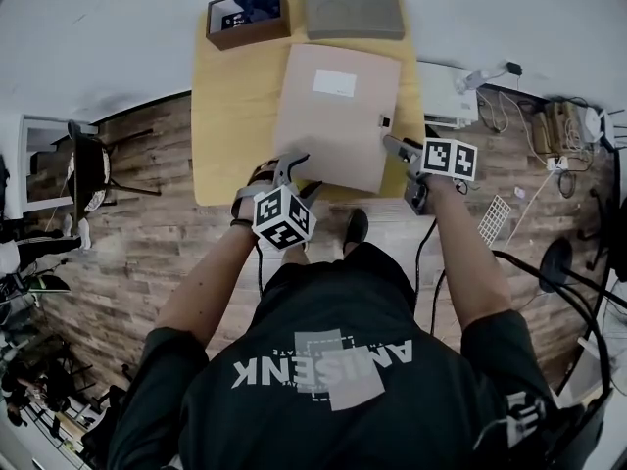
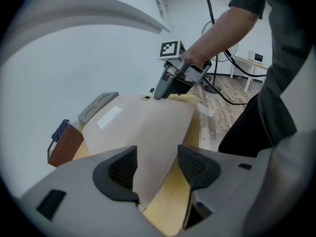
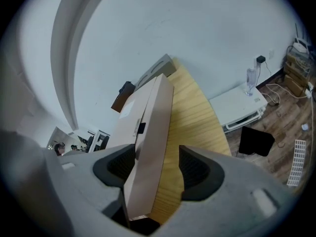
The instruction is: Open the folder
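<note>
Bright, even light; sharp focus, fisheye-warped dark edges.

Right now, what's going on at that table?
A person holds a gripper in each hand over a closed beige folder lying flat on the yellow table. The left gripper is at the folder's near left corner, jaws apart with the corner between them, not pinched. The right gripper is at the near right edge, jaws apart astride the folder's side, with no firm grip visible. The folder is not yet opened.
</note>
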Available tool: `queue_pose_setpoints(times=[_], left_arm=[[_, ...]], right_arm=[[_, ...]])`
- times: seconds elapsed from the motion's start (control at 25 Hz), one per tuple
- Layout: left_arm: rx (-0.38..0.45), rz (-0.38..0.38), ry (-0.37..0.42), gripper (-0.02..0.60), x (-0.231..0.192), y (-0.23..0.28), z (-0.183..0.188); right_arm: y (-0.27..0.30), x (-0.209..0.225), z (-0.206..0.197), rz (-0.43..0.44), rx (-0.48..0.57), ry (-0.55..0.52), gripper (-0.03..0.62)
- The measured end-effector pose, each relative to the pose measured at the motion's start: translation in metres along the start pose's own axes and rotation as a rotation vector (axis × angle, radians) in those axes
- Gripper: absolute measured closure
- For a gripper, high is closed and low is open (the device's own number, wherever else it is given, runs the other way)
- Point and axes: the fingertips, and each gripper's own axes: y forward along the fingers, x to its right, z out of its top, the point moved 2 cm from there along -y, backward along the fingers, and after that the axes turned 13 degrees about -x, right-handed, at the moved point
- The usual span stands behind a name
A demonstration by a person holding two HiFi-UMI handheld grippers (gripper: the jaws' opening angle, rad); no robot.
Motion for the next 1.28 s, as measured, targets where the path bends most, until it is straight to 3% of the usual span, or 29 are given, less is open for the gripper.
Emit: queue_pose_setpoints(times=[0.16, 0.48, 0.68, 1.16, 1.28], left_arm=[[-0.024, -0.009, 0.043, 0.334, 0.008, 0.006, -0.003], [-0.063, 0.052, 0.145, 0.333, 0.007, 0.013, 0.0], [-0.046, 0.135, 0.255, 0.322, 0.009, 0.01, 0.003], [0.014, 0.188, 0.254, 0.327, -0.006, 0.002, 0.007], [0.077, 0.193, 0.258, 0.412, -0.003, -0.002, 0.017]], right_arm=[[0.003, 0.001, 0.0, 0.024, -0.017, 0.023, 0.332], [0.002, 0.0, 0.001, 0.004, -0.049, -0.018, 0.332], [0.004, -0.001, 0.002, -0.011, -0.059, -0.053, 0.332], [0.008, -0.001, 0.006, -0.019, -0.075, -0.078, 0.326], [0.008, -0.002, 0.005, -0.005, -0.074, -0.067, 0.322]])
